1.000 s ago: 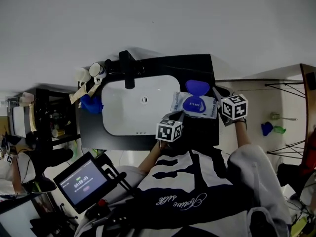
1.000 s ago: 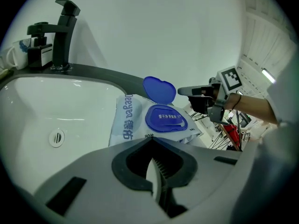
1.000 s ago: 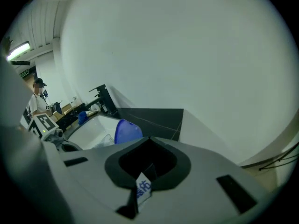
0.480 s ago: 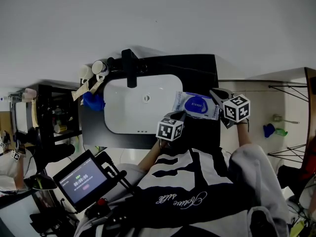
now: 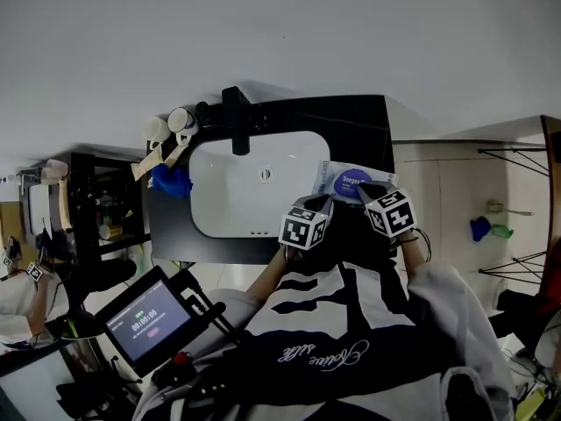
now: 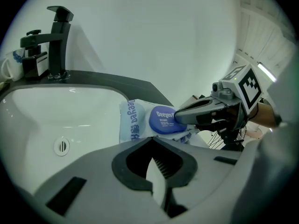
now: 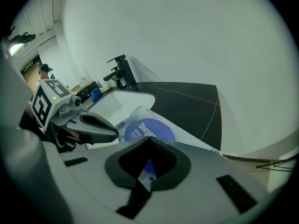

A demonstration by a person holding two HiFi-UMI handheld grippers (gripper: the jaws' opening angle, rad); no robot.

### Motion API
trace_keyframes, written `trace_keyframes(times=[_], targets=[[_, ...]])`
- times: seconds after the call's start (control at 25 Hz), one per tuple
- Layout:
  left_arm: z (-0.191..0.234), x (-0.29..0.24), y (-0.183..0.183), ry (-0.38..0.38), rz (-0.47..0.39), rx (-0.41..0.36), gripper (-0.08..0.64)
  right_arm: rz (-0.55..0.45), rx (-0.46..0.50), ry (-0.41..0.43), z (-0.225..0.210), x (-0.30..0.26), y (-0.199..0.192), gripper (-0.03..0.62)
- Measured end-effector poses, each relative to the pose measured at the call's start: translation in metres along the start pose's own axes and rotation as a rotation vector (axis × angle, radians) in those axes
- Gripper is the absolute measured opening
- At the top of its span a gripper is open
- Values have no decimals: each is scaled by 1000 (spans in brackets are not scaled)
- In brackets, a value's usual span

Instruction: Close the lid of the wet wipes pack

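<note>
My left gripper view shows what the head view hides: my right gripper [image 6: 179, 117], jaws together and empty, tip against the blue lid [image 6: 161, 120] lying flat on the wet wipes pack [image 5: 346, 181]. The left gripper [image 5: 324, 203] is closed too, holding nothing, just beside it. The pack lies on the black counter [image 5: 351, 121] at the white sink [image 5: 219, 209] — black tap [image 5: 235, 117] behind.

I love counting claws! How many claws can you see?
2. The left claw is by the sink-side edge of the pack. The right claw touches its tip to the pack's blue lid. None seem hidden.
</note>
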State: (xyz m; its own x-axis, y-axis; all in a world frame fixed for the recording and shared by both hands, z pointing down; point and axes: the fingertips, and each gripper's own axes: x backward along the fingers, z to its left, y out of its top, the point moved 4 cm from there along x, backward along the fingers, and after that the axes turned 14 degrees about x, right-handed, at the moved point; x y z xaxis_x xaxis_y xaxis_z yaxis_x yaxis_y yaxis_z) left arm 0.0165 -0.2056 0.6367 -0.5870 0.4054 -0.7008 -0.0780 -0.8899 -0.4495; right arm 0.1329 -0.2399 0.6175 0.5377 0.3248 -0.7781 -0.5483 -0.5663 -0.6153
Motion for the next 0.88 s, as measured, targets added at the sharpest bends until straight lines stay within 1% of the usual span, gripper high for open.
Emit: trace_keyframes(times=[0.08, 0.2, 0.48, 0.56, 0.64, 0.8, 0.88], targets=[[6, 3, 1, 8, -12, 7, -2, 17, -10, -17, -1, -4, -1, -2], [14, 6, 0, 13, -23, 16, -2, 12, -48, -28, -2, -9, -4, -2], [27, 9, -6, 10, -25, -12, -2, 41, -93, -72, -8, -25, -10, -2], [31, 10, -6, 9, -36, -25, -2, -6, -131, -135, -11, -24, -13, -2], [31, 20, -3, 0, -58, -40, -2, -93, -180, -202, -6, -13, -9, -2], [16, 76, 12, -44, -120, -56, -2, -247, -259, -281, 37, 42, 20, -2], [12, 94, 16, -68, -147, -60, -2, -325, -305, -334, 52, 62, 25, -2]])
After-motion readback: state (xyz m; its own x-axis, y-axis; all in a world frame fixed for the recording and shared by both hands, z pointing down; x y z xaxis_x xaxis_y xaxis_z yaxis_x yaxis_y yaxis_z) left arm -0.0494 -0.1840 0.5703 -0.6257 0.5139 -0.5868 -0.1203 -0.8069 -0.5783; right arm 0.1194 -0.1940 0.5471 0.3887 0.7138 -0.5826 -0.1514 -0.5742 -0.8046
